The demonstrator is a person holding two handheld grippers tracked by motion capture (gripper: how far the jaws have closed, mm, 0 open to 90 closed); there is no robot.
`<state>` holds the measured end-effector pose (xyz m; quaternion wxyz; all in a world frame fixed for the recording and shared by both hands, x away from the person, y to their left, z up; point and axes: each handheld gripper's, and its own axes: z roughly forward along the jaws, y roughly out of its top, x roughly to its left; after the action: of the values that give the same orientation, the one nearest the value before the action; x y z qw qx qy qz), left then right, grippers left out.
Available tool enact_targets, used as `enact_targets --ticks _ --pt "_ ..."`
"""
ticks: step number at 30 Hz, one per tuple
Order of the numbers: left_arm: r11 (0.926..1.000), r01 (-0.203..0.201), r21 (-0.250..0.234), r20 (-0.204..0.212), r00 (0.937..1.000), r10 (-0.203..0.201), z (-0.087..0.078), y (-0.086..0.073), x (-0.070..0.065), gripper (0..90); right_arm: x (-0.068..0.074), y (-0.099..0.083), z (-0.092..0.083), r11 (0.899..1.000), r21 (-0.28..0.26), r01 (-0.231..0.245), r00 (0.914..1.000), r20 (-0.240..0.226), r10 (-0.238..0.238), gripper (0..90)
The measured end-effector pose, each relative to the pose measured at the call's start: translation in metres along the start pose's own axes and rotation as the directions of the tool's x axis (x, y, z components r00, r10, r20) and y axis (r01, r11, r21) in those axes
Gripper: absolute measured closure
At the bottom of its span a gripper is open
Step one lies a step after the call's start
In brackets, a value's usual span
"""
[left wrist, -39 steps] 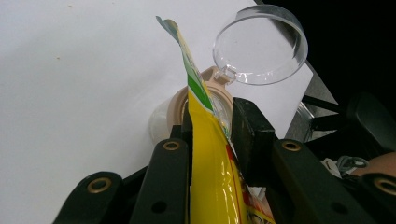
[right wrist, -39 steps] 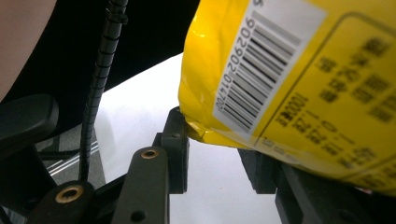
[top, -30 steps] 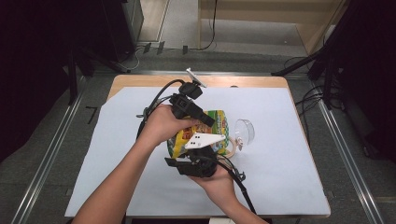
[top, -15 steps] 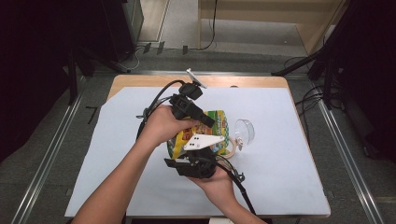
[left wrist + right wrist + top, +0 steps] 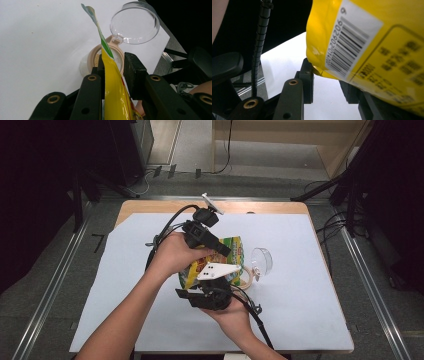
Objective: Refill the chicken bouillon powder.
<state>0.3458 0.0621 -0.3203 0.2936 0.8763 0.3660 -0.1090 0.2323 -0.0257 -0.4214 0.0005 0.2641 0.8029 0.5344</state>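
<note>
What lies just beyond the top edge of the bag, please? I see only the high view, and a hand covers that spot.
Observer: In the left gripper view, the bag rises between the jaws of the left gripper, directly in front of the beige mouth of the jar.
Operator: Is the lid joined to the jar?
Observer: Yes, the clear lid hangs from a hinge on the rim, swung open.
Operator: Where does the right gripper hold?
Observer: The right gripper has a corner of the bag, beside a barcode.

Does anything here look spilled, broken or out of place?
Nothing spilled or broken. The yellow snack bag is held edge-up over the beige-rimmed clear jar, whose clear hinged lid stands flipped open. The bag's torn-looking top corner curls sideways, the one slightly odd detail.
</note>
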Motion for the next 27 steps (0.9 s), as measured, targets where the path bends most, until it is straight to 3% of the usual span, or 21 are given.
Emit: enact_targets --ticks 27 --pt "0.9996 0.004 -0.029 0.011 0.9999 -0.003 0.0039 0.0019 0.0053 76.2 -0.0064 0.0003 -0.0009 1.0 0.016 0.006 0.9999 0.01 -0.006 67.4"
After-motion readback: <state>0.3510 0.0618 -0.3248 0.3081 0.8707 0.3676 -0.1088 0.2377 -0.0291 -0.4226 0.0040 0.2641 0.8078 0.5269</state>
